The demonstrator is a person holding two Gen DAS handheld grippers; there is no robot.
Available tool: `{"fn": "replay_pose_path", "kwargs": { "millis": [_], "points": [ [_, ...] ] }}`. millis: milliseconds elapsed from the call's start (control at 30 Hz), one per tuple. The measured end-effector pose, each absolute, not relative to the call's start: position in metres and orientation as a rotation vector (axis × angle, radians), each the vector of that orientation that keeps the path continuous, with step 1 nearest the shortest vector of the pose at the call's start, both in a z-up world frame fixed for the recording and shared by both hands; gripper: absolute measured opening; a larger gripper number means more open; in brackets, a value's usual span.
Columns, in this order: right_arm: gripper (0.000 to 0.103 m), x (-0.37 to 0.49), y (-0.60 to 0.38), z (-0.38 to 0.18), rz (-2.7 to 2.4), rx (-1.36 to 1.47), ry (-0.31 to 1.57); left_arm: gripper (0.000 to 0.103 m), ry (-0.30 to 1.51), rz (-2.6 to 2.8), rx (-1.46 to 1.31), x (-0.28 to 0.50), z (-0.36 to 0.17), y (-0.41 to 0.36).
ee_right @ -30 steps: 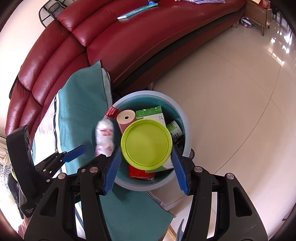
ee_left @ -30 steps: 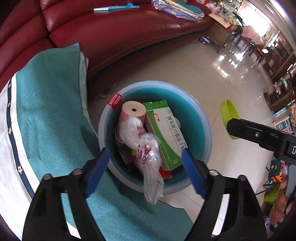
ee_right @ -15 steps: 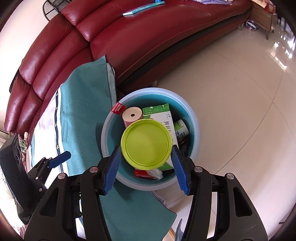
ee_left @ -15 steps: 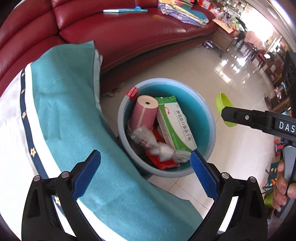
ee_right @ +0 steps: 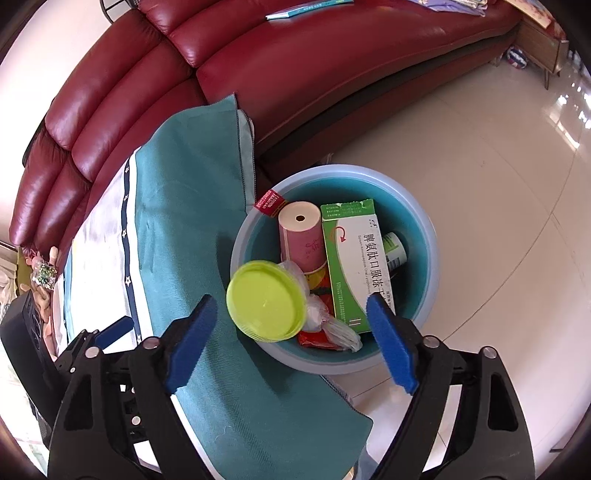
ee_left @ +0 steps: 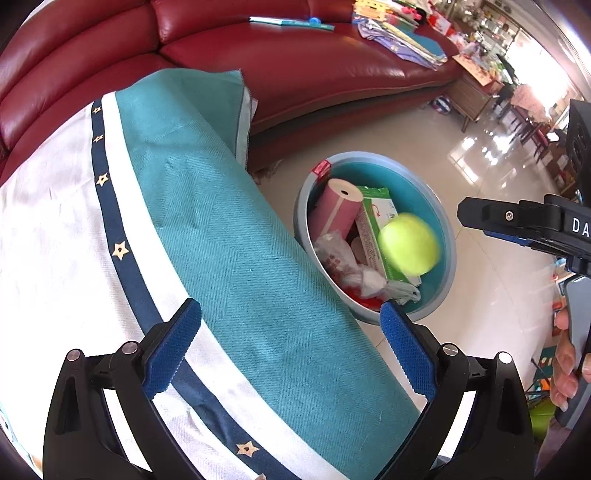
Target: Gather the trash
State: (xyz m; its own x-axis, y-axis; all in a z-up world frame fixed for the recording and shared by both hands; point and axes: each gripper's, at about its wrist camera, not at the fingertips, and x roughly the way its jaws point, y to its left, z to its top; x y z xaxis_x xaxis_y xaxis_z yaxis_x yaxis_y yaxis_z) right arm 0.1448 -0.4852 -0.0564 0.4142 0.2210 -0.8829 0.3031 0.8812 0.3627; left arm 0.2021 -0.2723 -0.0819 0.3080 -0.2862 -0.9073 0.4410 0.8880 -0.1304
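A blue trash bin (ee_right: 424, 236) stands on the floor by the table edge; it also shows in the left wrist view (ee_left: 445, 221). It holds a pink roll (ee_right: 301, 236), a green-and-white box (ee_right: 354, 266), a crumpled plastic bag (ee_right: 325, 314) and a small bottle (ee_right: 394, 249). A lime-green lid (ee_right: 266, 301) is loose in the air over the bin's near-left rim, blurred in the left wrist view (ee_left: 408, 243). My right gripper (ee_right: 291, 343) is open above the bin with nothing between its jaws. My left gripper (ee_left: 290, 349) is open and empty over the tablecloth.
A teal and white tablecloth (ee_left: 229, 258) with a navy star band covers the table beside the bin. A red leather sofa (ee_right: 258, 74) stands behind, with a book (ee_left: 291, 23) and folded clothes (ee_left: 402, 33) on it. Tiled floor (ee_right: 480, 147) lies to the right.
My right gripper has opened and let go of the green lid, which drops toward the bin. My left gripper has drawn back over the table, away from the bin.
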Motion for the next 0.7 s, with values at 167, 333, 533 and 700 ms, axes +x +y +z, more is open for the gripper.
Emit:
{"fn": "replay_pose_path", "kwargs": {
  "millis": [167,333,533,700],
  "points": [
    [0.087,0.137,-0.481,-0.054,-0.076,0.509,1.172,0.097,1.154,-0.479,0.132,0.197,-0.078,-0.262],
    [0.089,0.119,-0.476,-0.044,-0.1,0.449,1.151,0.099,1.126,-0.472,0.132,0.186,-0.066,-0.253],
    [0.091,0.094,-0.469,-0.031,-0.126,0.384,1.111,0.099,1.081,-0.464,0.127,0.167,-0.048,-0.243],
    [0.096,0.073,-0.459,-0.018,-0.127,0.331,1.084,0.099,1.049,-0.448,0.115,0.149,-0.034,-0.234]
  ]
}}
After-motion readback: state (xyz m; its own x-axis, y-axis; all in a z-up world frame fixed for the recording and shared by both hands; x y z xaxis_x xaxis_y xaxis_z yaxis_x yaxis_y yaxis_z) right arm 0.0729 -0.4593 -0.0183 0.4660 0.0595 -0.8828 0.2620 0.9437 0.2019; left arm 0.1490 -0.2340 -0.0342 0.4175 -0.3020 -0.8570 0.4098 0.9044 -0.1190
